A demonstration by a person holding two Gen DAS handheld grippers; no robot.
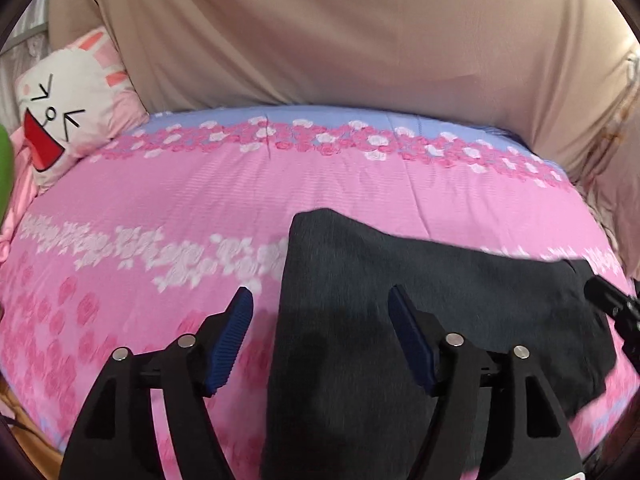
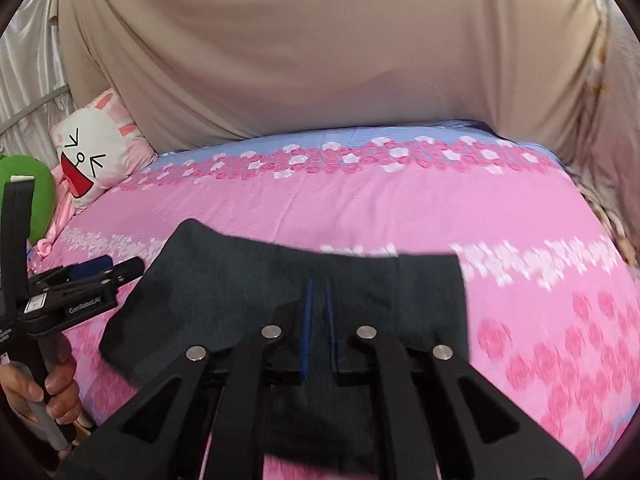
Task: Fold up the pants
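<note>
Dark grey pants (image 1: 400, 304) lie folded into a compact block on the pink floral bed cover (image 1: 160, 208). My left gripper (image 1: 320, 300) is open, hovering over the left edge of the pants with nothing between its blue pads (image 1: 232, 340). In the right wrist view the pants (image 2: 248, 280) spread across the bed, and my right gripper (image 2: 319, 284) is nearly closed, pinching a fold of the pants fabric between its blue pads (image 2: 307, 328). The left gripper (image 2: 100, 270) shows at the left of that view, beside the pants. The right gripper's tip (image 1: 608, 300) shows at the right edge of the left wrist view.
A white rabbit-face cushion (image 1: 68, 108) and a green plush (image 2: 28, 196) sit at the bed's far left. A beige sheet (image 1: 340, 32) hangs behind the bed. A hand (image 2: 40, 392) holds the left gripper's handle.
</note>
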